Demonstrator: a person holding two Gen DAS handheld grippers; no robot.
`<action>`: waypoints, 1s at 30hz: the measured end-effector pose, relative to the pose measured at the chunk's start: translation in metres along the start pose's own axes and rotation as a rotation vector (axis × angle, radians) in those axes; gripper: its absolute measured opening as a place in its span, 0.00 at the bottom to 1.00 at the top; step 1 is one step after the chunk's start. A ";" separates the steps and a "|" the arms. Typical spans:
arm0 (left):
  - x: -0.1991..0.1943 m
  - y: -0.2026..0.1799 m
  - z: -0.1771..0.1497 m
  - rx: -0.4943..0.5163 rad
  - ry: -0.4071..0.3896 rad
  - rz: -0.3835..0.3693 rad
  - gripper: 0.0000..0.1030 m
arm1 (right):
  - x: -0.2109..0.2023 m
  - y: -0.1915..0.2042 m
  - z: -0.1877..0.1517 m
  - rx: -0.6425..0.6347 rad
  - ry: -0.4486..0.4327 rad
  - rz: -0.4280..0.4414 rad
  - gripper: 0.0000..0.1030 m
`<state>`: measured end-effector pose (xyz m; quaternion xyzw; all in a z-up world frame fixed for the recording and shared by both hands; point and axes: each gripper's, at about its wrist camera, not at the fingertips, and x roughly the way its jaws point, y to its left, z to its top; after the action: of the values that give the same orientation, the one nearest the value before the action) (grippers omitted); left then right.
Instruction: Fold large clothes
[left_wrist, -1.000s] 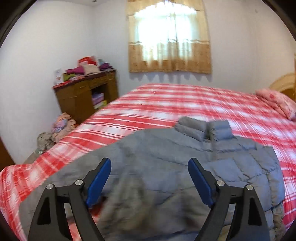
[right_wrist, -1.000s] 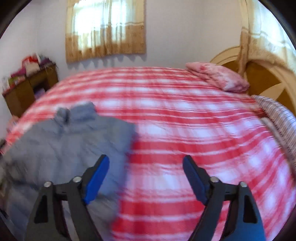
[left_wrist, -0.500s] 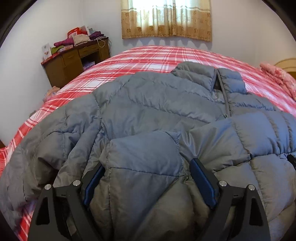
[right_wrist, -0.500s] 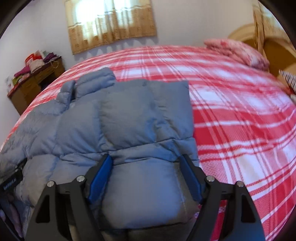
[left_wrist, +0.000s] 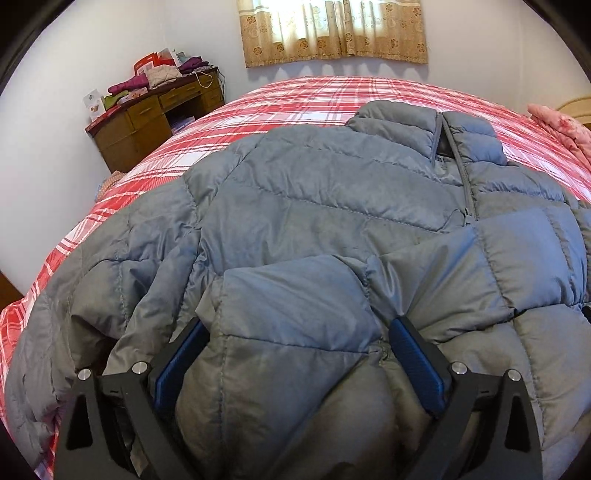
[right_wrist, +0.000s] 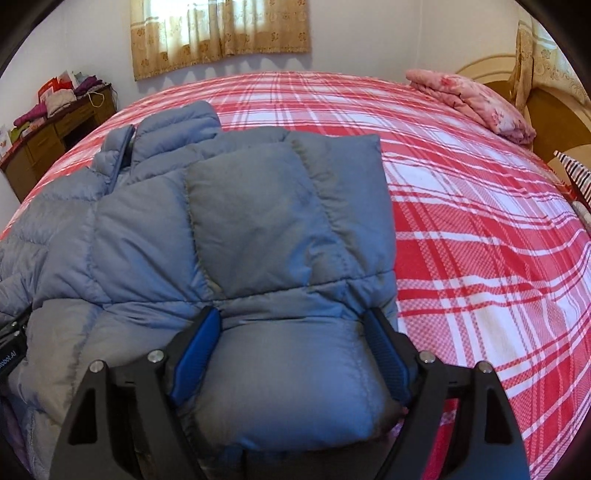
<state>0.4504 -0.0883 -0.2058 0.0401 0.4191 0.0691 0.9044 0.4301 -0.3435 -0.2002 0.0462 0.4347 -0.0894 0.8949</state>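
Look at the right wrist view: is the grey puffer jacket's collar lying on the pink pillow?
No: the jacket collar rests on the red plaid bedcover, well apart from the pink pillow near the headboard.

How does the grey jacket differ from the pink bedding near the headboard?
The jacket is plain grey, quilted; the pink bedding is floral. The jacket lies spread at the near edge, sleeves folded over its front; the pink bedding is a compact stack at the far corner. Both rest on the plaid bed.
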 end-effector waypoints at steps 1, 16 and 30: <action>0.001 0.000 0.001 -0.001 0.001 0.000 0.96 | 0.000 0.000 0.000 -0.001 0.000 -0.001 0.81; 0.002 0.004 0.002 -0.008 0.007 -0.006 0.97 | 0.003 0.006 0.000 -0.027 0.010 -0.040 0.82; 0.003 0.007 0.001 -0.021 0.011 -0.023 0.98 | 0.004 0.009 -0.001 -0.043 0.014 -0.066 0.83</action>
<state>0.4522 -0.0808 -0.2063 0.0255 0.4238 0.0633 0.9032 0.4339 -0.3348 -0.2040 0.0134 0.4440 -0.1091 0.8893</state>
